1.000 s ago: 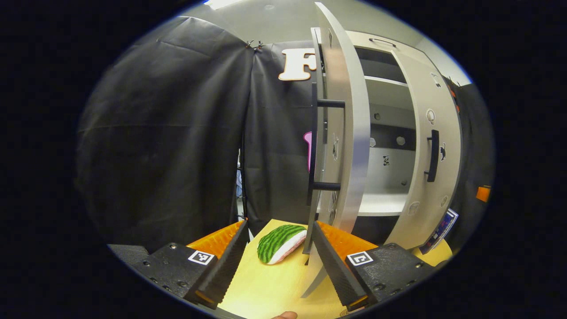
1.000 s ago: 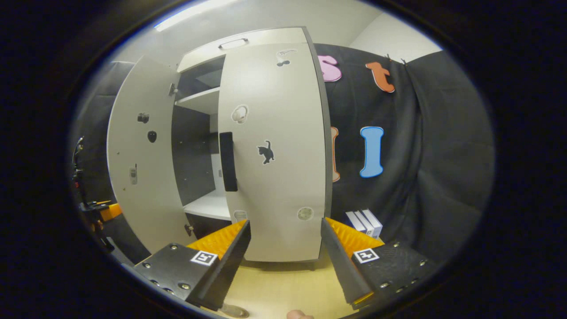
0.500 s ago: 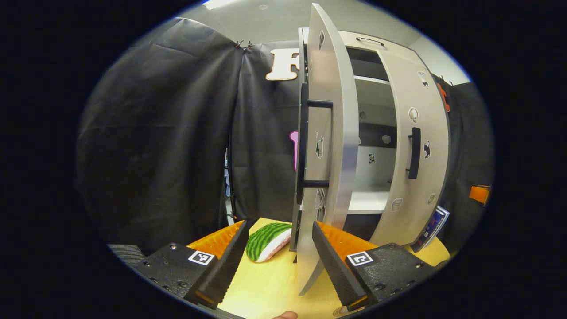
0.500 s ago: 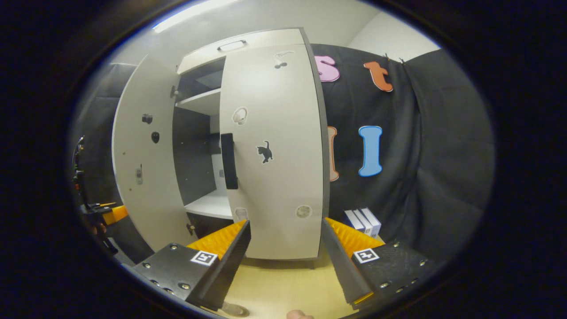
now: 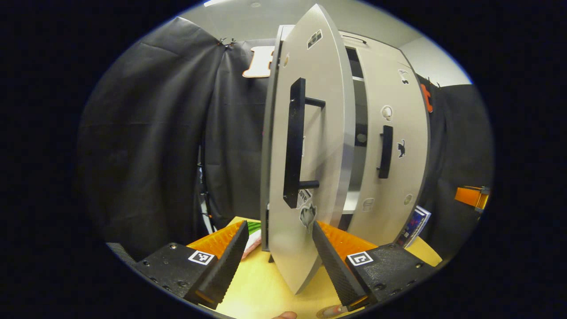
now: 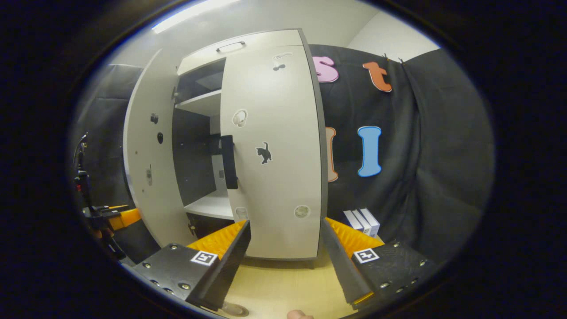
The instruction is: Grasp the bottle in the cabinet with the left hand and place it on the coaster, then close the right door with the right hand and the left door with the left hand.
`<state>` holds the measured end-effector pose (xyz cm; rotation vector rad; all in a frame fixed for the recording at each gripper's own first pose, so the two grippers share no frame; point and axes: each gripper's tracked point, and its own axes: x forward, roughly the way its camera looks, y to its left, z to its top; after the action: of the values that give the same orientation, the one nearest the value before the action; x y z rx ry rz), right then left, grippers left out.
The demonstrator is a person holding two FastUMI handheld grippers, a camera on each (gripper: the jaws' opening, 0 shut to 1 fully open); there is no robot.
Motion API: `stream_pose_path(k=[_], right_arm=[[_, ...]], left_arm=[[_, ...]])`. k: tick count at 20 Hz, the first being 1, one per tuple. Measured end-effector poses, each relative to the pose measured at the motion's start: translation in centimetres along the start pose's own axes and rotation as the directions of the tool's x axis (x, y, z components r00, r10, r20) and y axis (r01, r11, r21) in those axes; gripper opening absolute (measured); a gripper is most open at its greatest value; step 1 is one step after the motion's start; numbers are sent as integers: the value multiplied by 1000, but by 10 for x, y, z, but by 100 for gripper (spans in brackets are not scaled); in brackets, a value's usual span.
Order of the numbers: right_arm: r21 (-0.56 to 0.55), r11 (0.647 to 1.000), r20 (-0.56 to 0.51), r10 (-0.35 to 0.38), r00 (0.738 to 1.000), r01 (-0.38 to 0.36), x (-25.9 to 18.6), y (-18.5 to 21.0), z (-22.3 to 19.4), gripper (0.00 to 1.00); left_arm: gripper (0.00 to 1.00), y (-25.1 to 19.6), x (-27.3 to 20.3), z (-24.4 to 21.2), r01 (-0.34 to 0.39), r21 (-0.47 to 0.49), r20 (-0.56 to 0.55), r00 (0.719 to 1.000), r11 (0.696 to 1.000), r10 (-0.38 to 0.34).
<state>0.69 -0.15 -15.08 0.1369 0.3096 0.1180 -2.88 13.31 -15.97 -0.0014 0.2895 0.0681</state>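
In the left gripper view, the left gripper [image 5: 277, 257] has its jaws spread wide with nothing between them, black ribbed fingers [image 5: 223, 266] framing the bottom of the picture. Just beyond them the cabinet's left door [image 5: 325, 146] now shows its outer face and long black handle [image 5: 293, 141]. A second ago it stood nearly edge-on, so it has swung well toward closing. A narrow dark gap remains between it and the right door [image 5: 401, 168], so the left door is not yet shut. I cannot tell whether a finger touches the door. A green and white object [image 5: 252, 235] peeks out to the left behind the door's lower edge, lying on the pale wooden surface [image 5: 257, 292].

In the right gripper view, the right gripper [image 6: 285, 261] also holds its jaws wide and empty, near the right door [image 6: 274, 150], which looks closed or nearly so and has hardly shifted. The left door [image 6: 146, 150] stands further in than before, and white shelves [image 6: 210, 206] show in the opening. The left gripper's orange body [image 6: 122, 217] sits at the far left edge. A few white boxes [image 6: 364, 221] stand to the right of the cabinet.

The bottle and coaster are not identifiable; a small round item at the lower edge of each view is too cut off to name. Judging by the doors, the final closing step is under way.
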Motion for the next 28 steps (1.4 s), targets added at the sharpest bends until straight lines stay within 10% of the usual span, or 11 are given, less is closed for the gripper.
stream_pose_path(k=[9, 28], right_arm=[[5, 998, 12, -58, 998, 58, -5, -25, 6, 96], [-15, 997, 17, -77, 997, 78, -15, -25, 5, 96]], left_arm=[[94, -78, 22, -3, 158, 0, -9, 987, 988, -158], [95, -86, 6, 15, 182, -21, -8, 983, 983, -182]])
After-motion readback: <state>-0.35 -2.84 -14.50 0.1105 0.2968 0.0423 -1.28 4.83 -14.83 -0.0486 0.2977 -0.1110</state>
